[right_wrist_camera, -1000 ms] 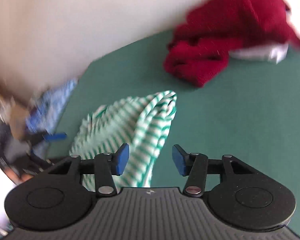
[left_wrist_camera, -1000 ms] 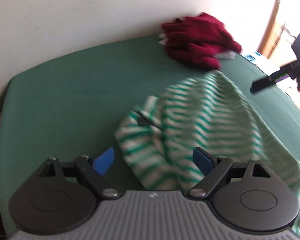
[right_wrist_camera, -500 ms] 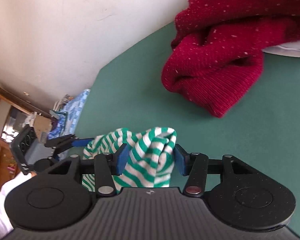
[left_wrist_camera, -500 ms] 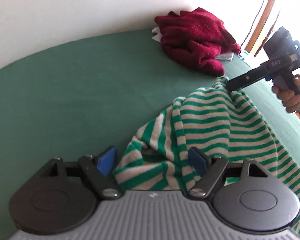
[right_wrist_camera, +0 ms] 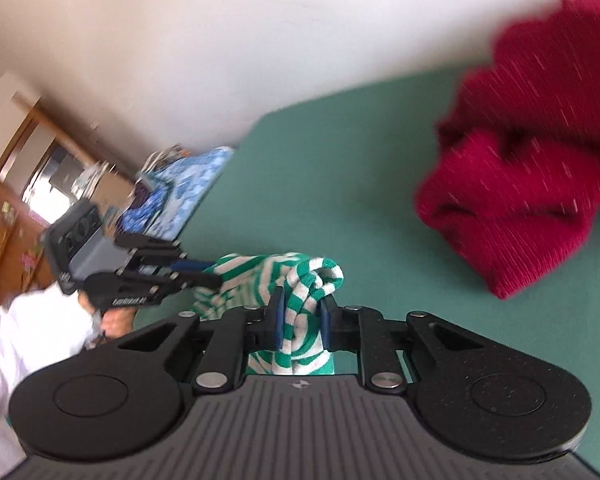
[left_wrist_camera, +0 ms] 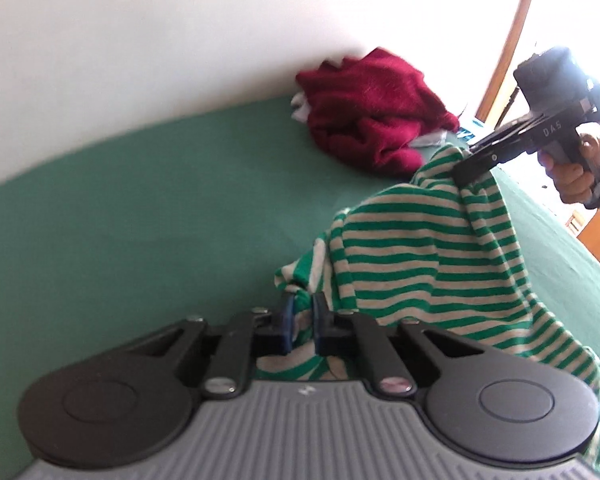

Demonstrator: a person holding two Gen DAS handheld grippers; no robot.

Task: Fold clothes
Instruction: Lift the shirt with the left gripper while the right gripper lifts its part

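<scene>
Closed in since half a second ago: both claws, wide apart then, now pinched down on the green-and-white striped garment (left_wrist_camera: 428,248). Left gripper (left_wrist_camera: 302,322) clamped on a bunched edge of the striped cloth at about 6 o'clock in the left wrist view, blue pads nearly together with a thin fold of fabric between them. Right gripper (right_wrist_camera: 300,320) likewise clamped, a thicker twist of striped knit squeezed between its pads at 6 o'clock in the right wrist view.

Seen from the left wrist: striped garment stretched from the near claw up toward 2 o'clock, where the other gripper (left_wrist_camera: 466,168) bites its far corner, held by a hand (left_wrist_camera: 576,172) at 3 o'clock. Cloth lifted and draped between the two holds, lower hem trailing toward 4 o'clock on the green surface (left_wrist_camera: 140,208).

Red knit sweater (left_wrist_camera: 376,116) heaped at 1 o'clock, well apart from the left claw, near the far hold, against the white wall (left_wrist_camera: 180,32). Something pale tucked under its edge, too small to tell.

From the right wrist: red sweater (right_wrist_camera: 532,184) at 2 o'clock, blurred, apart from the striped garment (right_wrist_camera: 276,280). Left gripper (right_wrist_camera: 212,276) at 9 o'clock, tips on the stripes, a white sleeve (right_wrist_camera: 32,332) behind it. Blue patterned cloth (right_wrist_camera: 180,192) at 10 o'clock past the green surface's edge (right_wrist_camera: 340,200).
</scene>
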